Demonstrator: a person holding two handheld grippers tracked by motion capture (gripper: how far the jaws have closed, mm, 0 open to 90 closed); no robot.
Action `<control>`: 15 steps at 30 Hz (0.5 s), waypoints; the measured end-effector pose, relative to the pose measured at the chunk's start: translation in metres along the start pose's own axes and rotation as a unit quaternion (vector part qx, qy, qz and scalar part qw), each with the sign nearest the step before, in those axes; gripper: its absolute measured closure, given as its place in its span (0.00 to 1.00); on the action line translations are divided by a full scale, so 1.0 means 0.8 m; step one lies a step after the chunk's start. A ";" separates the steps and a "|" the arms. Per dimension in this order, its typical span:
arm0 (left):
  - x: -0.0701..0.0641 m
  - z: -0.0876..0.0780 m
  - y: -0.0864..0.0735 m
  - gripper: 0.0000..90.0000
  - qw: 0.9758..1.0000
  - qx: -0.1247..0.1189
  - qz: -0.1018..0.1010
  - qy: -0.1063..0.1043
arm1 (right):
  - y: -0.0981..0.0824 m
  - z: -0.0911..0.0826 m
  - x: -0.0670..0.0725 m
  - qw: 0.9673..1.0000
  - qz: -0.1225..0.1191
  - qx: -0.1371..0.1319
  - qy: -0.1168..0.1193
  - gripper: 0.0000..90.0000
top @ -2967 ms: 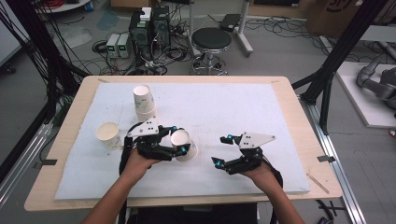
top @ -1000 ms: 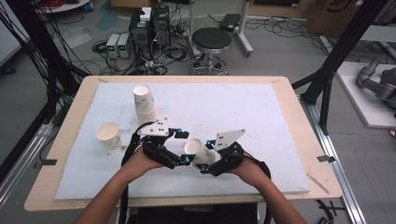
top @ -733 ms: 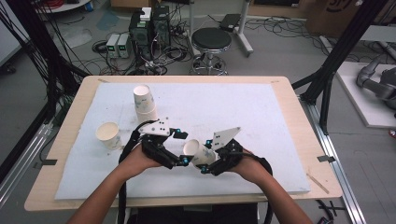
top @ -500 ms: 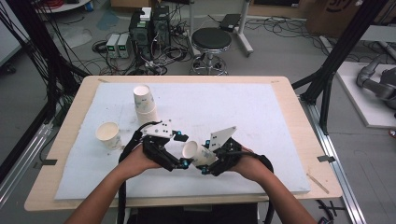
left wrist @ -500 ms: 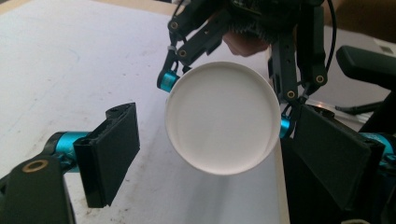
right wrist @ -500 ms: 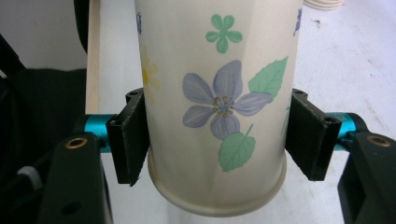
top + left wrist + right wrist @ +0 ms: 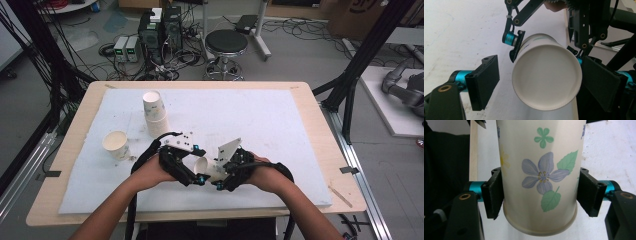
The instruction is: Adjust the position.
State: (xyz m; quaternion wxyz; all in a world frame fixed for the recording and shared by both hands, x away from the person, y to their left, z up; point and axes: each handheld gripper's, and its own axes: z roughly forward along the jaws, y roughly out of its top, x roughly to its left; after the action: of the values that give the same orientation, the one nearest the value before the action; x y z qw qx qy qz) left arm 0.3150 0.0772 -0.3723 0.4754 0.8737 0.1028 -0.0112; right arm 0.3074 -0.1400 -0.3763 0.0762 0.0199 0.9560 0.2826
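Observation:
A paper cup printed with flowers hangs on its side above the mat's front middle, between both hands. My right gripper is shut on it, a pad pressed to each side of the flowered wall. In the left gripper view the cup's round white end faces the camera, between the jaws of my left gripper. Those jaws have just been closing. The left pad stands clear of the cup and the right pad lies close against it. In the high view my left gripper and right gripper meet tip to tip.
Upside-down paper cups stand stacked at the mat's back left. A single cup stands upright near the left edge. The white mat covers most of the wooden table. Cables trail from both grippers toward the front edge.
Three seconds ago the left gripper held the cup and the right gripper was apart on the right. The right hand has since come left and closed on the cup. Over the last second both hands barely shifted.

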 end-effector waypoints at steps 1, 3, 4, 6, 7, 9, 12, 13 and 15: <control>0.000 0.000 0.000 0.19 1.000 0.004 0.002 0.001 | 0.001 0.000 0.000 1.000 -0.002 0.001 0.000 0.34; 0.000 0.002 0.000 0.22 1.000 0.007 0.000 -0.008 | 0.001 0.000 0.001 1.000 -0.002 0.003 0.003 0.34; 0.001 0.003 -0.001 0.25 1.000 0.010 0.004 -0.012 | 0.001 0.001 0.001 1.000 -0.002 0.009 0.002 0.34; 0.000 0.005 -0.001 0.27 1.000 0.015 0.003 -0.015 | 0.001 0.002 0.001 1.000 -0.003 0.013 0.005 0.34; 0.001 0.006 -0.002 0.28 1.000 0.016 0.004 -0.019 | 0.000 0.003 0.002 1.000 -0.003 0.014 0.007 0.34; 0.002 0.008 -0.003 0.33 0.999 0.021 0.003 -0.030 | 0.001 0.004 0.002 1.000 -0.008 0.017 0.012 0.34; 0.002 0.011 -0.004 0.38 0.999 0.023 0.006 -0.036 | 0.000 0.006 0.002 0.999 -0.007 0.023 0.021 0.34; 0.002 0.011 -0.004 0.38 0.999 0.025 0.007 -0.035 | 0.000 0.006 0.003 0.999 -0.005 0.025 0.022 0.34; 0.002 0.011 -0.005 0.39 0.999 0.021 0.004 -0.037 | -0.001 0.006 0.002 0.999 -0.004 0.025 0.025 0.33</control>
State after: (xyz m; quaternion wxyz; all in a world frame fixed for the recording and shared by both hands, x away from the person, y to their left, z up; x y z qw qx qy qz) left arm 0.3165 0.0719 -0.3805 0.4605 0.8828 0.0811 -0.0439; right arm 0.3066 -0.1379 -0.3810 0.0528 0.0113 0.9645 0.2584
